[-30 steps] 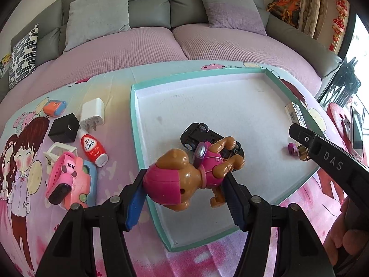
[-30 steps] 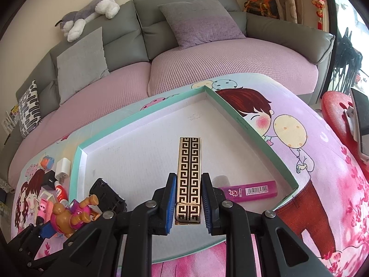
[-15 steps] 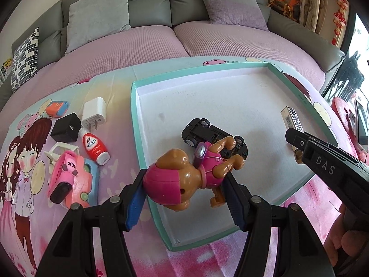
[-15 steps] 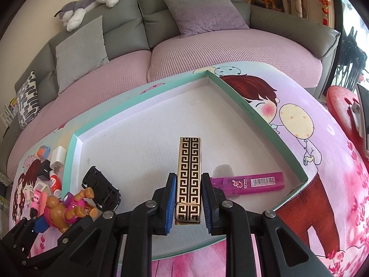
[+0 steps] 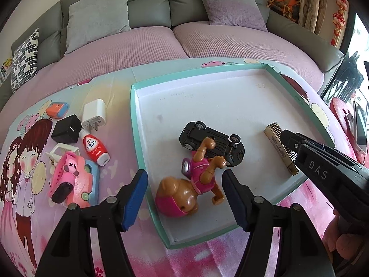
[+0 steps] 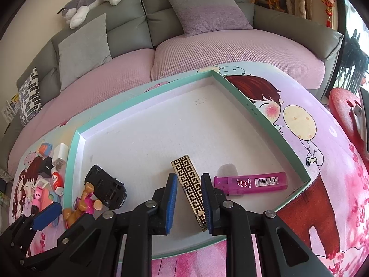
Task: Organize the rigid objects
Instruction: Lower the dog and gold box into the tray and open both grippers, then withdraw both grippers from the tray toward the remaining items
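You are letting go with both tools at once: the left tool (image 5: 184, 196), which was clamped on the brown puppy figure (image 5: 190, 189) half a second ago, is now standing spread with its blue pads clear of the toy, and the figure is lying on its side inside the teal-rimmed tray (image 5: 136, 124), its legs touching the overturned black toy car (image 5: 212, 143). The right tool (image 6: 189, 198) is also slackening: its pads are parting from the gold key-pattern lighter (image 6: 189, 184), which is tilting out of line and resting on the tray floor just beside the magenta lighter (image 6: 251, 183). In judgement, two more items are now delivered, and both tools are becoming free for the next pick. Still waiting outside the tray, on the cartoon-printed cloth (image 5: 27, 161) covering the desk, are the white charger (image 5: 94, 115), the black adapter (image 5: 66, 129), the small red bottle (image 5: 95, 149), the pink toy (image 5: 71, 180) and a small orange-and-blue item (image 5: 56, 110). Beyond, a grey sofa (image 6: 196, 4) with pink seat covers is carrying cushions and a plush husky (image 6: 92, 0).
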Demonstrator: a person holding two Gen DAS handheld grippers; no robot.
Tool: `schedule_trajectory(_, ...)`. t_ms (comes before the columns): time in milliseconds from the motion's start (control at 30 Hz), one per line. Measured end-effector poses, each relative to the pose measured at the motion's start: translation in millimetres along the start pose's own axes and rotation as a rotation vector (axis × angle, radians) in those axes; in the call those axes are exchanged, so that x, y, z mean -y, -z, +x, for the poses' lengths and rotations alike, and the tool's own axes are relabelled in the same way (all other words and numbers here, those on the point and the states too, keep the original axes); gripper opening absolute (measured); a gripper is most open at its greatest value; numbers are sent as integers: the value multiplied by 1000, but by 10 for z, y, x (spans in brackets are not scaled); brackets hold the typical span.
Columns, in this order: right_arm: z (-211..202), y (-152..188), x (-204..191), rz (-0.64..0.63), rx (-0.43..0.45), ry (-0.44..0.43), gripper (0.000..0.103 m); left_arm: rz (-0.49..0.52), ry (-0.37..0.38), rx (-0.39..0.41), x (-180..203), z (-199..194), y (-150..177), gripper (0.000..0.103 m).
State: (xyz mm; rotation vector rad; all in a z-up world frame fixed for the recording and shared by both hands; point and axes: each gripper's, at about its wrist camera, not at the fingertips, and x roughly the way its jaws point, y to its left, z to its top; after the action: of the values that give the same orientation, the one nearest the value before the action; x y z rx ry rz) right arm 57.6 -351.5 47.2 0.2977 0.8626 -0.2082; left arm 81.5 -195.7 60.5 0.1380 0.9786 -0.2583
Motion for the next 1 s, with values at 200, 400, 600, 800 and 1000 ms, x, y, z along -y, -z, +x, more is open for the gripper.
schedule_trajectory(200,-29,-5,22,10,7,3,23,-5,-8,9,-25,-44,-18,81)
schedule_trajectory(400,-49,-9,34,17,13,4,23,-52,-34,20,-156,-99,-36,81)
schedule_trajectory(600,1,-12,-17,-3,-3,14,30,-154,-97,41,-442,-164,-28,81)
schedule_trajectory(800,-6,-13,-179,-73,12,13,62,-260,-171,84,-764,-243,-1,92)
schedule_trajectory(1000,8,12,-354,-159,18,9,80,-303,-209,107,-916,-269,17,102)
